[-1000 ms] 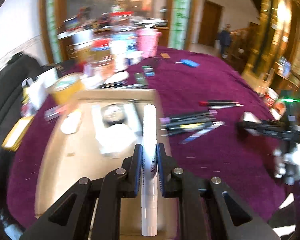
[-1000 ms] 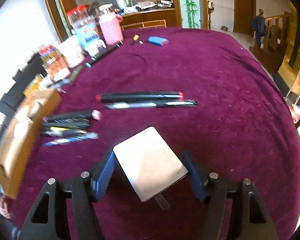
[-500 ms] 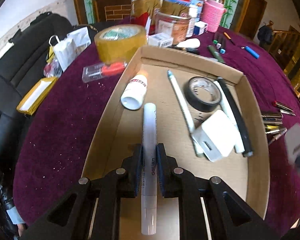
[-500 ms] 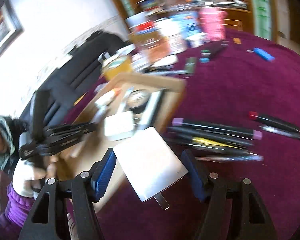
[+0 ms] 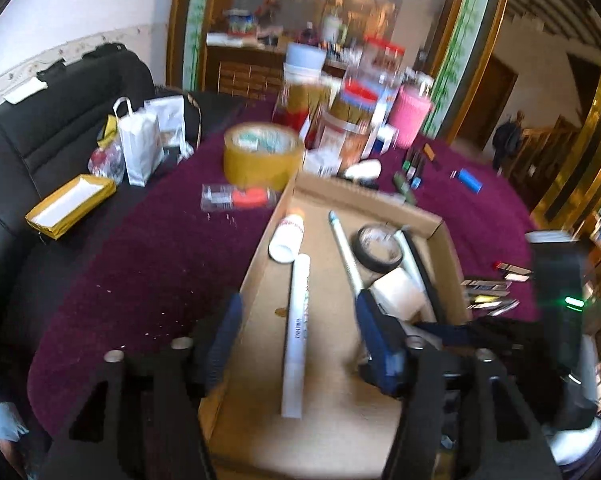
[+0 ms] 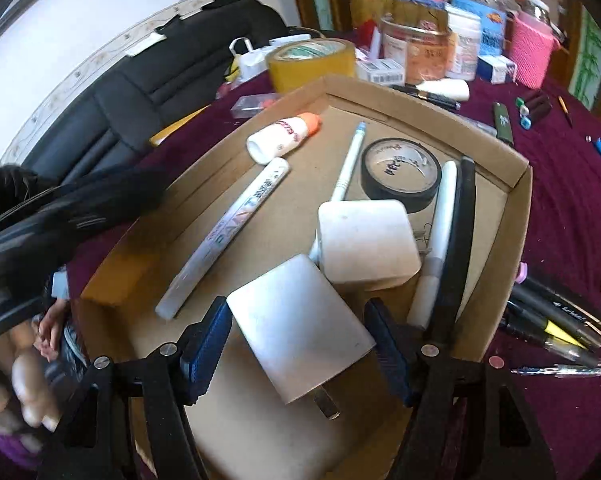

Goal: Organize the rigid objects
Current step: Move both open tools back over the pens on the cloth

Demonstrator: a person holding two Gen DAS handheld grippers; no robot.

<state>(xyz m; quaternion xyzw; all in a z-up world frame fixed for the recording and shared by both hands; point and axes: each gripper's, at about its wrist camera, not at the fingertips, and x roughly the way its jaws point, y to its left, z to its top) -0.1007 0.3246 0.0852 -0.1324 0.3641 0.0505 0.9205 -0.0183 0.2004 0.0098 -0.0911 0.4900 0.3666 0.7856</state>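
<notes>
A white marker (image 5: 296, 332) lies loose on the floor of the cardboard box (image 5: 380, 196), between the spread fingers of my left gripper (image 5: 300, 320). Its jaws are opening and the pads touch nothing. My right gripper (image 6: 298, 334) is shut on a white plug charger (image 6: 292, 312), prongs toward the camera, and hangs over the near end of the box (image 6: 520, 208). The marker (image 6: 228, 232) lies to its left. Also in the box are a glue bottle (image 6: 280, 138), a white pen (image 6: 350, 160), black tape (image 6: 400, 174) and a second white charger (image 6: 366, 244).
Several pens (image 6: 556, 320) lie on the purple cloth right of the box. Behind it stand a yellow tape roll (image 6: 312, 64), jars (image 6: 416, 52) and a pink cup (image 6: 534, 52). A black sofa (image 5: 52, 128) borders the table's left. A person's hand (image 6: 32, 392) shows at lower left.
The left gripper has let go of the white marker, which now rests in the box, and its jaws have spread. The right gripper has carried the charger from over the cloth to over the box.
</notes>
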